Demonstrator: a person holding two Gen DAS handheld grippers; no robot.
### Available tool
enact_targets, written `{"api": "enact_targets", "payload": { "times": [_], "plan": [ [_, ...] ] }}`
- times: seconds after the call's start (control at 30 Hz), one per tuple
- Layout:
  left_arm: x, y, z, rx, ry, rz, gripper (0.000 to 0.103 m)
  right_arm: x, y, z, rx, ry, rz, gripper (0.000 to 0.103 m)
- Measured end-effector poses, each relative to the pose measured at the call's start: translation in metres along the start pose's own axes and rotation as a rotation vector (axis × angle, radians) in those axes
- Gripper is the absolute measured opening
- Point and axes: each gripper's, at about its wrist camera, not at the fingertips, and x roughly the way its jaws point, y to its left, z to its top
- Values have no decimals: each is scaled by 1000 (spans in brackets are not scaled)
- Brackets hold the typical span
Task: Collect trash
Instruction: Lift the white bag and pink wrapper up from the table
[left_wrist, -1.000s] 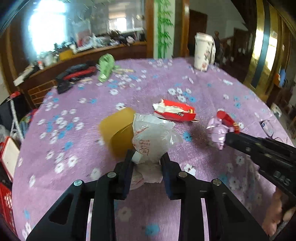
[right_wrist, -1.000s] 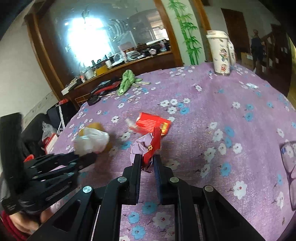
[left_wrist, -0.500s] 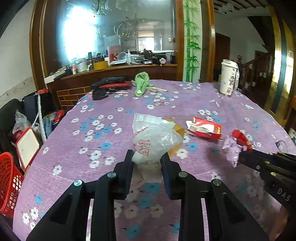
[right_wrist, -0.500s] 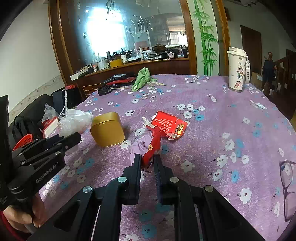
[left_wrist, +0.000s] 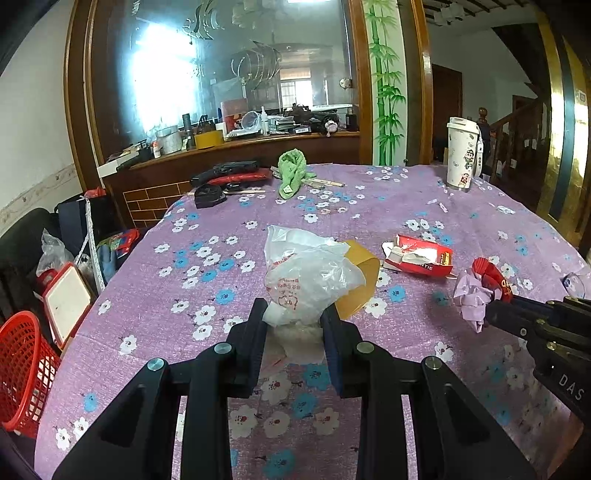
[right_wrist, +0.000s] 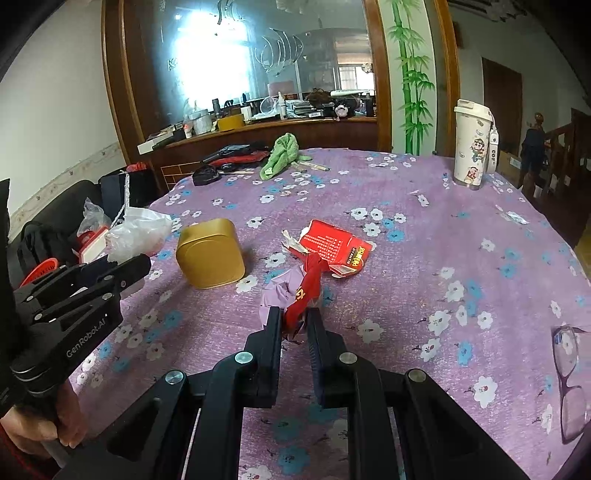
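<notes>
- Left gripper (left_wrist: 294, 321): jaws narrowed and clamped on a crumpled clear plastic bag (left_wrist: 308, 280) with red print. Bag is lifted off the counter (left_wrist: 221, 266), just in front of the gold tin (right_wrist: 210, 253) in the left wrist view.
- Right gripper (right_wrist: 294, 325): jaws nearly closed, pinching a wad of lilac paper with a red strip (right_wrist: 295, 291). Wad hangs above the counter, right of the gold tin and just this side of the red packet (right_wrist: 334, 249).
- Gold tin: square with rounded corners, lid on, sitting on the purple flowered cloth. Landmark for the rest.
- Red packet: torn open, lying flat on the counter, right of the gold tin, apart from it.
- White tumbler (right_wrist: 472, 147) with cartoon prints: upright, far right beyond the gold tin, near the back edge.
- Green cloth (right_wrist: 280, 155): bunched, well behind the gold tin at the far edge.
- Eyeglasses (right_wrist: 569, 384): on the counter, far right of the gold tin, at the near edge.
- Red basket (left_wrist: 22, 373): off the counter, low and left of the gold tin.
- A hand (right_wrist: 62, 417) grips the left gripper's handle.
</notes>
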Motion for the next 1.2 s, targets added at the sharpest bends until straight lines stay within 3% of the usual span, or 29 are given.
{"api": "enact_targets", "payload": {
  "times": [0.67, 0.87, 1.2],
  "plan": [
    [0, -1, 0, -6, 4, -8, 28, -2, -2, 2, -1, -13, -32, 14],
    [-1, 6, 4, -47, 44, -43, 28, 0, -2, 2, 9, -5, -30, 14],
    [-44, 39, 1, -73, 47, -44, 28, -30, 32, 3, -1, 26, 38, 15]
  ]
}}
